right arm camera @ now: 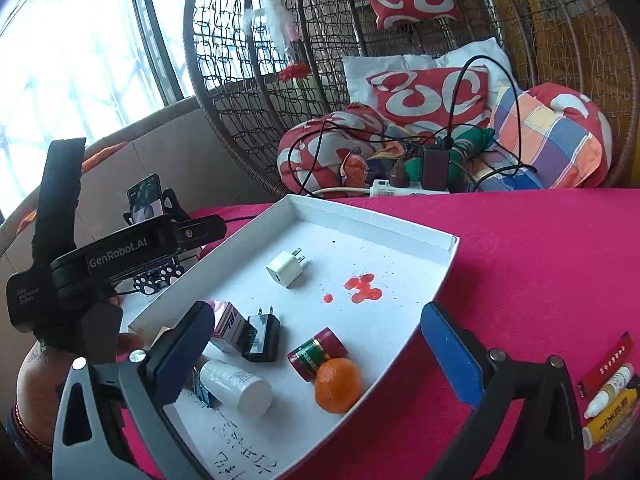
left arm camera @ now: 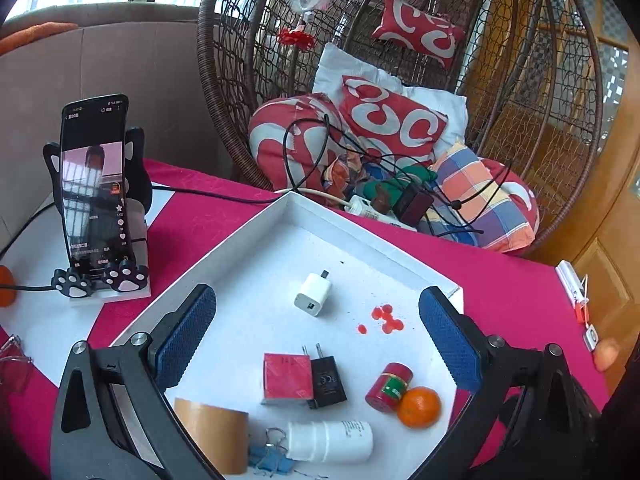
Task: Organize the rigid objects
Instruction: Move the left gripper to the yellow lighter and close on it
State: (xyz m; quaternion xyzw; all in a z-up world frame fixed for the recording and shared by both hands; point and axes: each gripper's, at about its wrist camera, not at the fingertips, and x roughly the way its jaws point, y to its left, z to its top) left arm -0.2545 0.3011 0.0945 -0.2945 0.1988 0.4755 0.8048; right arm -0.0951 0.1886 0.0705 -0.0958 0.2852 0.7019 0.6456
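Observation:
A white tray (left arm camera: 360, 232) on the pink tablecloth holds a white charger (left arm camera: 314, 294), a red box (left arm camera: 287, 378), a black plug adapter (left arm camera: 326, 380), a red canister (left arm camera: 389, 386), an orange (left arm camera: 419, 407), a lying white bottle (left arm camera: 332, 440), a tape roll (left arm camera: 214, 436) and a blue binder clip (left arm camera: 272, 460). My left gripper (left arm camera: 318, 336) hovers open over the tray, with nothing between its blue pads. My right gripper (right arm camera: 320, 352) is open too, above the canister (right arm camera: 318, 352) and orange (right arm camera: 338, 385), touching neither. The white charger (right arm camera: 285, 269) lies farther in.
A phone on a paw-print stand (left arm camera: 96, 184) stands left of the tray. Behind the table is a wicker chair (left arm camera: 520, 80) with cushions, a power strip (left arm camera: 372, 208) and cables. Small tubes (right arm camera: 608, 400) lie at the right. Red stains (left arm camera: 386, 318) mark the tray floor.

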